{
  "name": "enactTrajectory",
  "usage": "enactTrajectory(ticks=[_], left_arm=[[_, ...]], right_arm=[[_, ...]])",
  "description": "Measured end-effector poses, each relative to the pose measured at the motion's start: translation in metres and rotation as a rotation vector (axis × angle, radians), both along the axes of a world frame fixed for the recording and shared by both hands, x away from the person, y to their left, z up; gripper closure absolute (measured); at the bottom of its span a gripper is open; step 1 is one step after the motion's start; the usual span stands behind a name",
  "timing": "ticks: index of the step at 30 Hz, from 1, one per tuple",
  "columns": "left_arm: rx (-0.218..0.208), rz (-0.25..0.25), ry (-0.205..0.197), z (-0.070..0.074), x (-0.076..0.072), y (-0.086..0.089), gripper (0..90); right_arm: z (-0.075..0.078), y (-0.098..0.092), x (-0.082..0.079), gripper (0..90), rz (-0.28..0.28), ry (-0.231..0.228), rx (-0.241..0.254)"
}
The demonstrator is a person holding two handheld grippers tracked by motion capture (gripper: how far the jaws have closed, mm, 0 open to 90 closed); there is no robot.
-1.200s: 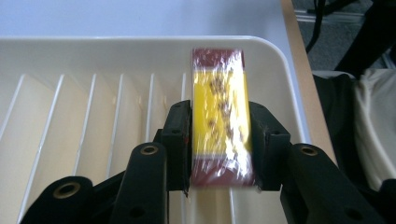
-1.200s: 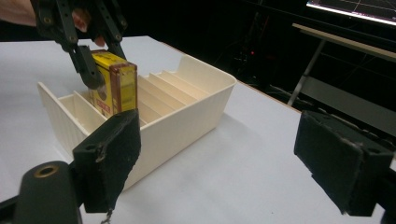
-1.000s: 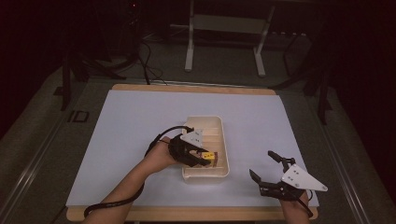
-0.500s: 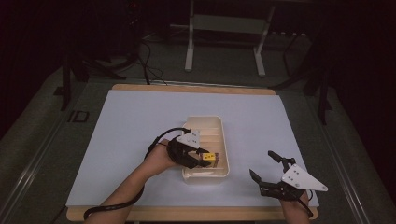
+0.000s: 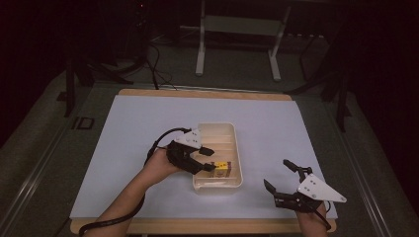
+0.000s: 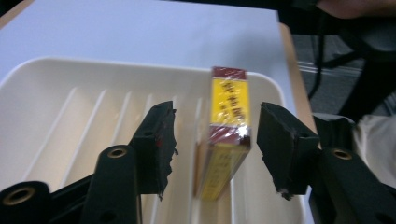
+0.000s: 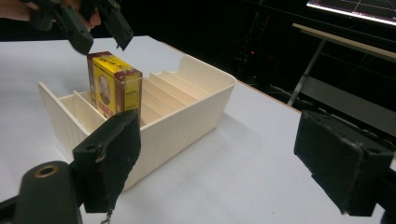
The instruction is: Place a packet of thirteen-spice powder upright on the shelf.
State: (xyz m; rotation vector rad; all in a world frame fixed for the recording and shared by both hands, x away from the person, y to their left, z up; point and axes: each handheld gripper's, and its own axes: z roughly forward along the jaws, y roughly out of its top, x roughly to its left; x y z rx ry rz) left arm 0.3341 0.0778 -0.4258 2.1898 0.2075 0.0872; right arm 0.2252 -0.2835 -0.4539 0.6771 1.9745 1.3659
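Yellow box (image 7: 114,88) with dark red bands, standing upright on edge in a slot of the cream tray (image 5: 230,140), toward the tray's near end. Printed face with a small portrait turned outward in the right gripper view; yellow top with red lettering seen in the left gripper view (image 6: 228,128), wrapped in clear film. Thin ribs across the tray floor, dividing it into narrow slots; box near the end wall, though exactly which slot is hard to tell.

Left gripper (image 5: 209,159) reaching over the tray's left rim from the hand (image 5: 159,165), jaws parted on either side of the box. Small gaps visible between both pads and the box in the left gripper view, so apparently not touching, open around it rather than clamped.

Tray set lengthwise on the white sheet (image 5: 143,123) covering the bench (image 5: 197,94), somewhat nearer the front edge than the back, about midway across.

Right gripper (image 5: 280,180) well apart from the tray, near the bench's front right corner, jaws spread wide and holding nothing, pointed toward the tray.

Dark floor, cables and a white metal stand (image 5: 200,49) beyond the far edge.
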Motion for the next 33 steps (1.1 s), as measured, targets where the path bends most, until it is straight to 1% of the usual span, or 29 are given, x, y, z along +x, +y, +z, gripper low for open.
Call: enactTrajectory(ticks=[1,2,3,4,5,6,7,8,9,11,12,13,15,17,19,20,23,24,27,28,29,30,31,32,33], left_arm=[[0.012,0.069,-0.034,0.005,-0.004,0.003,41.8],[0.017,0.088,-0.037,0.006,-0.005,0.004,27.3],[0.011,0.110,-0.049,0.007,-0.005,0.005,23.8],[0.007,0.126,-0.046,0.007,-0.006,0.007,17.8],[-0.002,0.136,-0.044,0.008,-0.006,0.008,14.2],[-0.015,0.145,-0.051,0.008,-0.006,0.010,13.9],[-0.026,0.151,-0.052,0.009,-0.007,0.011,10.9],[-0.035,0.165,-0.047,0.009,-0.006,0.013,5.6],[-0.044,0.170,-0.042,0.010,-0.005,0.015,2.2],[-0.060,0.175,-0.036,0.012,-0.005,0.020,1.8],[-0.060,0.175,-0.036,0.012,-0.005,0.020,1.8],[-0.077,0.198,-0.017,0.013,-0.005,0.025,1.8],[-0.084,0.216,-0.010,0.013,-0.004,0.029,1.8],[-0.113,0.250,0.014,0.013,-0.003,0.036,1.8],[-0.128,0.280,0.021,0.014,-0.003,0.042,1.8],[-0.130,0.302,0.017,0.014,-0.003,0.046,1.8],[-0.116,0.333,-0.004,0.016,-0.006,0.054,1.8],[-0.112,0.350,-0.013,0.017,-0.007,0.056,1.8],[-0.115,0.382,-0.026,0.019,-0.010,0.065,1.8],[-0.112,0.402,-0.031,0.019,-0.011,0.068,1.8],[-0.115,0.412,-0.034,0.019,-0.012,0.071,1.8],[-0.115,0.412,-0.034,0.019,-0.012,0.071,1.8],[-0.125,0.449,-0.042,0.019,-0.014,0.081,1.8],[-0.127,0.455,-0.039,0.018,-0.014,0.084,1.8],[-0.127,0.472,-0.041,0.018,-0.015,0.087,1.8]], right_arm=[[0.000,0.000,0.000,14.8,0.000,0.000,0.001],[0.000,0.000,0.000,14.8,-0.001,-0.001,0.002],[0.000,0.000,0.000,14.8,-0.002,-0.001,0.002],[0.000,0.000,0.001,14.8,-0.001,-0.001,0.001],[0.000,0.000,0.000,14.8,0.000,-0.001,0.000],[0.000,0.000,0.000,14.8,0.001,-0.001,0.000],[0.000,0.000,0.000,14.8,0.001,-0.001,0.000],[0.000,0.000,0.000,14.8,0.000,0.000,0.000],[0.000,0.000,0.000,14.8,-0.001,0.000,0.000],[0.000,0.000,0.000,14.7,-0.002,-0.002,0.000],[0.000,0.000,0.000,14.7,-0.002,-0.002,0.000],[0.000,0.000,0.000,14.8,-0.002,-0.002,0.001],[0.000,0.000,0.000,14.8,-0.002,-0.001,0.000],[0.000,0.000,0.000,14.8,-0.002,-0.002,0.000],[0.000,0.000,0.000,14.8,-0.003,-0.001,0.002],[0.000,0.000,0.000,14.8,-0.003,-0.001,0.001],[0.000,0.000,0.000,14.7,-0.005,-0.001,0.001],[0.000,0.000,0.000,14.7,-0.005,0.000,0.000],[0.000,0.001,0.000,14.7,-0.006,0.000,-0.001],[0.000,0.001,0.000,14.7,-0.006,0.000,-0.001],[0.000,0.001,0.000,14.7,-0.006,0.000,-0.002],[0.000,0.001,0.000,14.7,-0.006,0.000,-0.002],[0.000,0.001,0.000,14.7,-0.006,0.000,-0.002],[0.000,0.001,0.000,14.7,-0.008,-0.001,-0.001],[0.000,0.001,0.000,14.7,-0.008,-0.001,-0.002]])
